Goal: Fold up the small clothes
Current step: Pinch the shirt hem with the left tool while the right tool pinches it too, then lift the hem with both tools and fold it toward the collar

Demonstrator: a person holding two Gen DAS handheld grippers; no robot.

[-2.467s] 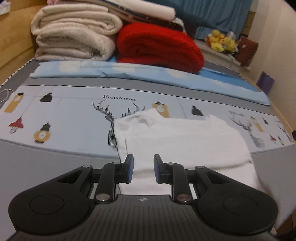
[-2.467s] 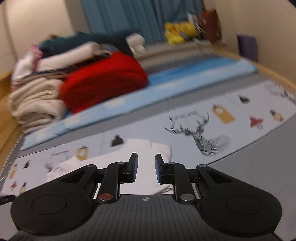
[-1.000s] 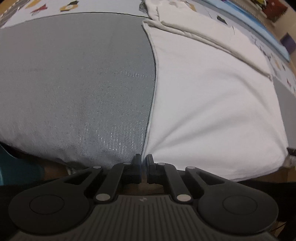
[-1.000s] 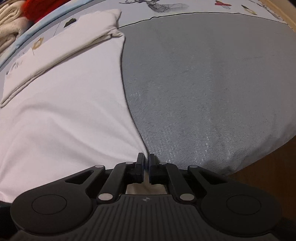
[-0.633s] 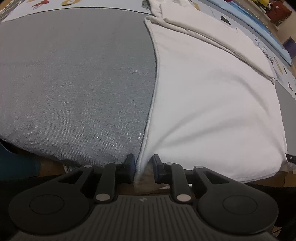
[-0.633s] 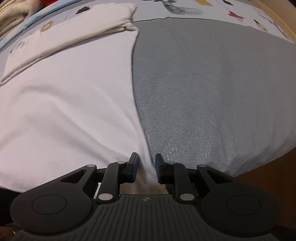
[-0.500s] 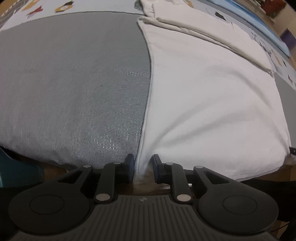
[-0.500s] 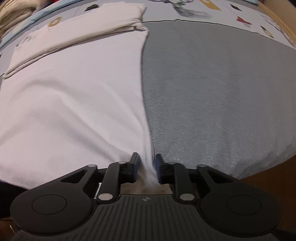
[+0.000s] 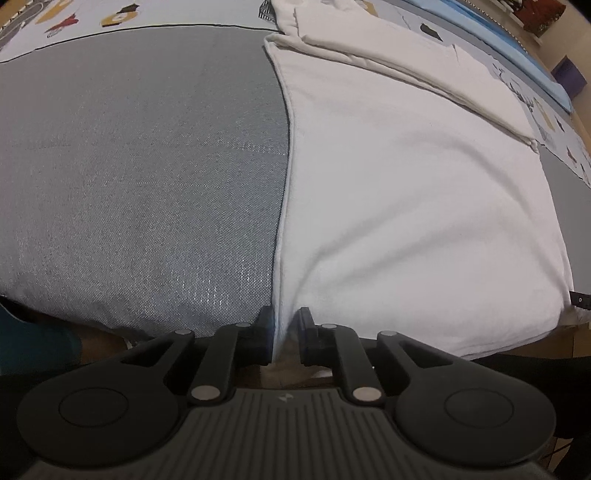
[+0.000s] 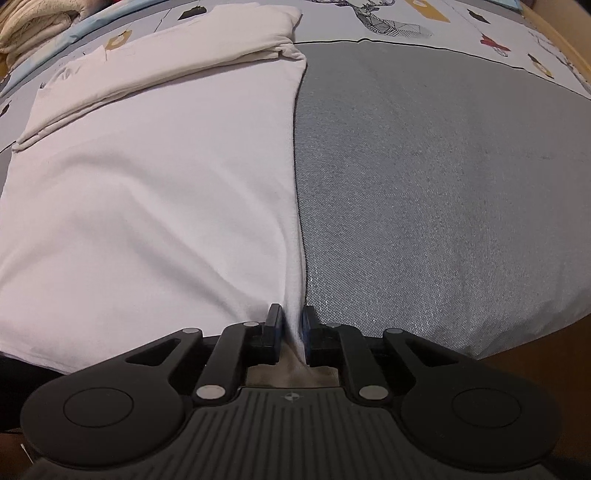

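A white garment (image 9: 406, 177) lies flat on the grey bed cover (image 9: 140, 177), its far part folded over itself. My left gripper (image 9: 284, 325) sits at the garment's near left corner at the bed's front edge, jaws slightly apart with the hem between them. My right gripper (image 10: 291, 325) sits at the garment's (image 10: 147, 192) near right corner, jaws narrowly apart with the cloth edge between the blue pads. The very corners are hidden behind the fingers.
The grey cover (image 10: 443, 184) drops off at the bed's front edge just before both grippers. A printed sheet (image 10: 424, 18) with a deer drawing lies beyond the garment. Folded cream blankets (image 10: 33, 22) are stacked at the far left.
Both grippers went from shut at the garment's near corners one second ago to slightly apart. Since then the garment's edges have shifted only slightly in view.
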